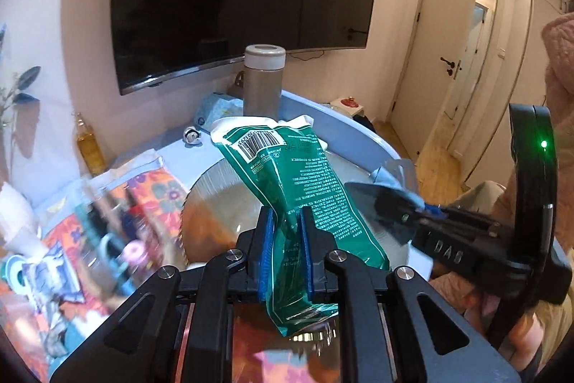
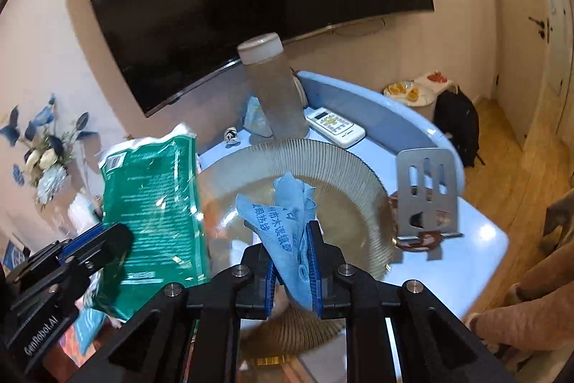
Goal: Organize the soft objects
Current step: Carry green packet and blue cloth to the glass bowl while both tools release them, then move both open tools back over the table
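A green soft packet (image 1: 287,174) with a barcode and white top stands up between my left gripper's (image 1: 287,228) blue pads, which are shut on its lower part. It hangs over a ribbed glass plate (image 1: 211,182). In the right wrist view my right gripper (image 2: 292,246) is shut on a folded blue cloth (image 2: 280,214) with printed characters, held above the same glass plate (image 2: 355,167). The green packet (image 2: 154,203) and the left gripper (image 2: 93,239) show at the left there. The right gripper (image 1: 391,200) with a bit of blue cloth shows at the right of the left wrist view.
A tall bottle (image 2: 276,88) with a pale cap stands behind the plate on the light blue table (image 2: 477,239). A white remote (image 2: 335,126) and a metal slotted stand (image 2: 427,192) lie right. Colourful packets (image 1: 107,221) crowd the left. A person's pink sleeve (image 1: 559,67) is at the right.
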